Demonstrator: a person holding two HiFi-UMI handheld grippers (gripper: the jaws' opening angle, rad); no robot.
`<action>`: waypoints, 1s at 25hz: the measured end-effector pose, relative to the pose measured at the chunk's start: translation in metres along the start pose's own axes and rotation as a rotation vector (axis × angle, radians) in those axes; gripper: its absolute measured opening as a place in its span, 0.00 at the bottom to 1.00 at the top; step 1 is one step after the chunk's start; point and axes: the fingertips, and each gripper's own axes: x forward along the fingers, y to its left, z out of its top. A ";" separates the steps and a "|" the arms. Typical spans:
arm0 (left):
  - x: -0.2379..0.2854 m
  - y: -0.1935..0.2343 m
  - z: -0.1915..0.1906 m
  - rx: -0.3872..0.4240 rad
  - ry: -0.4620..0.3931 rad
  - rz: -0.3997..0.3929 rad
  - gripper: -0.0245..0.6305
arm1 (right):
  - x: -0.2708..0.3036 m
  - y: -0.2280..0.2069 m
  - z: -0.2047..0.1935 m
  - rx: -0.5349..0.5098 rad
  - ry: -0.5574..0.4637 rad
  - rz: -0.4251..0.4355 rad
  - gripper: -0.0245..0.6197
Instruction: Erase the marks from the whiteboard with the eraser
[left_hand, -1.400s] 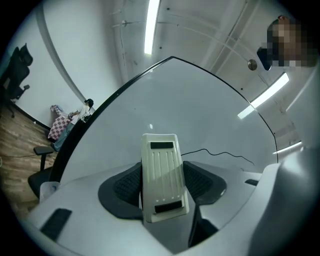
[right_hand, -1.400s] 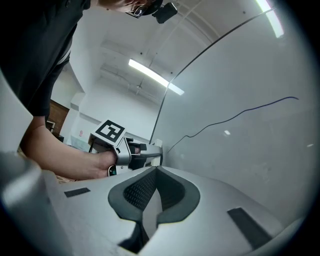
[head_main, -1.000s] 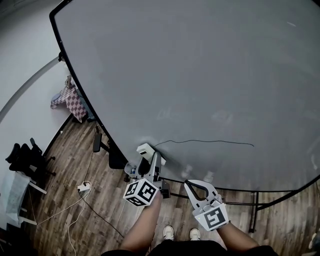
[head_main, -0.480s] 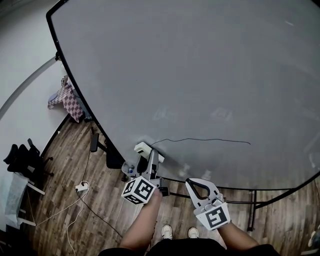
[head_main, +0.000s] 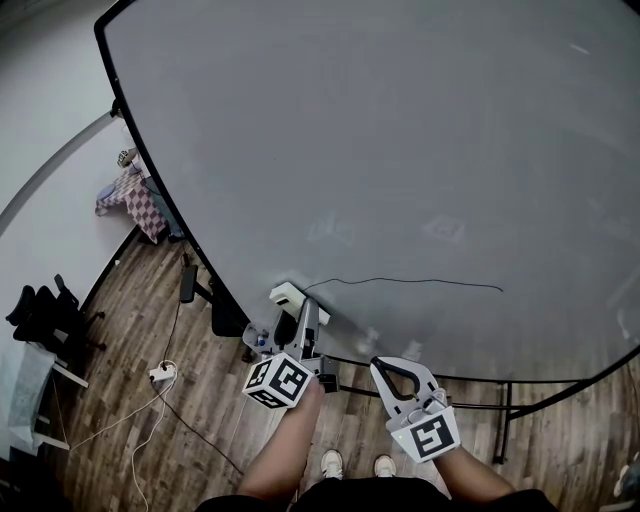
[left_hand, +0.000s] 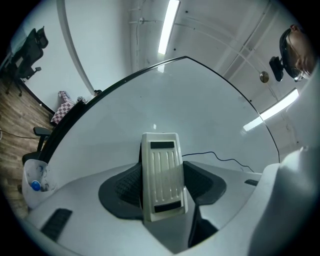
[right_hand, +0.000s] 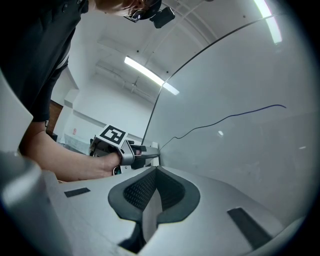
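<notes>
At the lower left of the whiteboard (head_main: 400, 150), left gripper (head_main: 303, 318) is raised toward the surface; its jaws are clamped on the white ribbed eraser (left_hand: 161, 175), one pad on each long side; eraser stands upright between them, its far end pointing at the board. From the head view the eraser sits just beside the left end of a thin dark line (head_main: 400, 282), which runs roughly level to the right across the lower board; contact with the surface cannot be judged. Rest of board looks bare grey, with faint reflections.

Right gripper (right_hand: 156, 170) is held lower, beside the left one and below the board's bottom edge; jaws together, nothing between them; its view looks along the board past the left gripper.

Below: wood floor (head_main: 130, 400); a white power strip (head_main: 160, 376) with trailing cable; checked cloth (head_main: 135, 200) by the board's left edge; dark chair (head_main: 40, 310) at far left; the person's shoes (head_main: 355, 465).
</notes>
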 end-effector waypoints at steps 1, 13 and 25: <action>0.000 -0.001 0.001 0.008 0.000 -0.002 0.44 | 0.000 0.001 0.000 0.002 -0.003 -0.001 0.07; 0.001 -0.028 0.008 0.091 -0.010 -0.062 0.44 | -0.009 0.000 0.000 -0.011 -0.001 -0.021 0.07; 0.009 -0.048 0.008 0.152 0.017 -0.063 0.44 | -0.019 -0.006 0.002 -0.040 -0.001 -0.046 0.07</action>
